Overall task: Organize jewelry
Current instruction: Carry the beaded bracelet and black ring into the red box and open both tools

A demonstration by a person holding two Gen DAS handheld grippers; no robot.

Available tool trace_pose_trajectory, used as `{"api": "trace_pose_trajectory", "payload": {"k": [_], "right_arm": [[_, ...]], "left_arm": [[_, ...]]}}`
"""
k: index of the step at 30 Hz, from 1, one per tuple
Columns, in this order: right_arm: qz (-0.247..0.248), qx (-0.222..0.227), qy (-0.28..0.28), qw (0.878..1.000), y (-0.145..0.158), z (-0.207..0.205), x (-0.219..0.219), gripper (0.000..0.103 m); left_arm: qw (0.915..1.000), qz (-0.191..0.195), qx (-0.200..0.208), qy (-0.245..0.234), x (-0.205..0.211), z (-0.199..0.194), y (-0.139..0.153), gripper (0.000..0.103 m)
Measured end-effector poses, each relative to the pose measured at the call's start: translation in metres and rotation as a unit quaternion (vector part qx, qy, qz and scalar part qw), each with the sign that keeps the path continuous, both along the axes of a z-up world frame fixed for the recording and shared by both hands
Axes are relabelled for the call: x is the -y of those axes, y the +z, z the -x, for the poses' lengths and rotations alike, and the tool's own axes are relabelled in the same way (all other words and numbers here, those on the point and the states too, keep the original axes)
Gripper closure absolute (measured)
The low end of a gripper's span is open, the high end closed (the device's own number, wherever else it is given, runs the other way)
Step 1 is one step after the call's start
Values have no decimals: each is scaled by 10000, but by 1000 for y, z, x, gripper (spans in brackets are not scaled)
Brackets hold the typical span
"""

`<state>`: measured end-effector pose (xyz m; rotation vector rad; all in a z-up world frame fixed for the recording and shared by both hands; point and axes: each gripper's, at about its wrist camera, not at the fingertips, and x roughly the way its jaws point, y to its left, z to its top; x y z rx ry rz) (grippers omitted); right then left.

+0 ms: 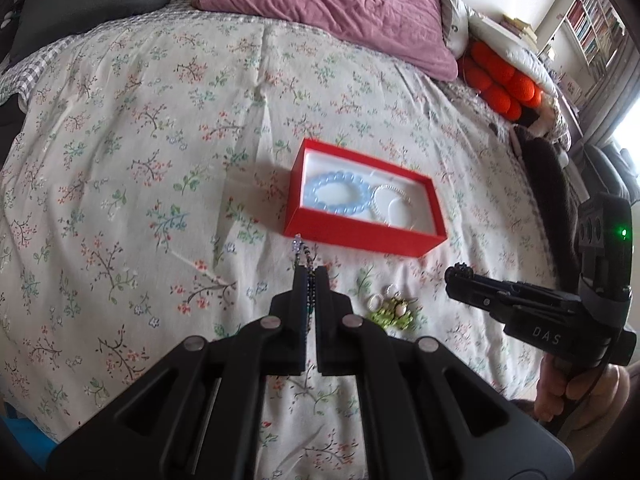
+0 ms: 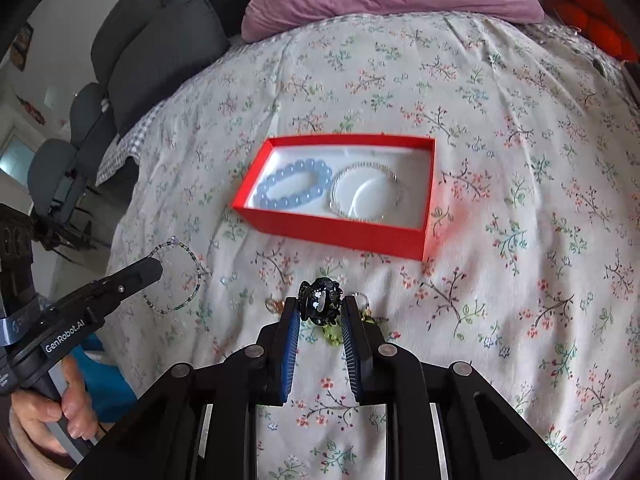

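Note:
A red box (image 1: 356,234) (image 2: 332,234) with a white lining lies on the floral bedspread. Inside it are a blue bead bracelet (image 1: 339,193) (image 2: 294,190) and a thin pearl-like bracelet (image 1: 390,202) (image 2: 366,192). My left gripper (image 1: 309,272) (image 2: 154,266) is shut on a thin dark beaded bracelet (image 1: 301,250) (image 2: 188,280), which hangs as a loop above the bed, left of the box. My right gripper (image 2: 320,306) (image 1: 460,274) is shut on a black bead cluster (image 2: 321,306) (image 1: 462,270), lifted in front of the box.
A small pile of green and pale jewelry (image 1: 392,310) (image 2: 334,334) lies on the bedspread below the grippers. A mauve pillow (image 1: 340,4) and orange cushions (image 1: 500,80) sit at the far side. Grey cushions (image 2: 160,52) lie at the left. A hand (image 2: 52,408) holds each gripper handle.

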<state>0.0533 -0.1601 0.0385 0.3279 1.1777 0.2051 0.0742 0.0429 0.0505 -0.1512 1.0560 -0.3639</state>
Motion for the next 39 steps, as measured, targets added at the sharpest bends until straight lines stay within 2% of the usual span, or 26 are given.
{"api": "trace_pose_trajectory", "payload": {"k": [5,13,19,30,39], "right_arm": [[-89,126,-76,9999,8,-9,2,82],[81,325,-219,9992,16,-25,5,82],[162,345,-215,9990,15,-38,5,82],[4,188,-215,9996,-12,-68,18,82],[-135,-118,-321,9993,-43,-82,31,82]], "left_arm": [[9997,181,150,61,7,-10,12,99],[9990,355,273,14,26,-27,18,99],[9981,576,199,87,36,-47,9,99],[9956,929,58,68,60,-77,-19,99],[9979,564,-106,291,69,-90,-44,99]]}}
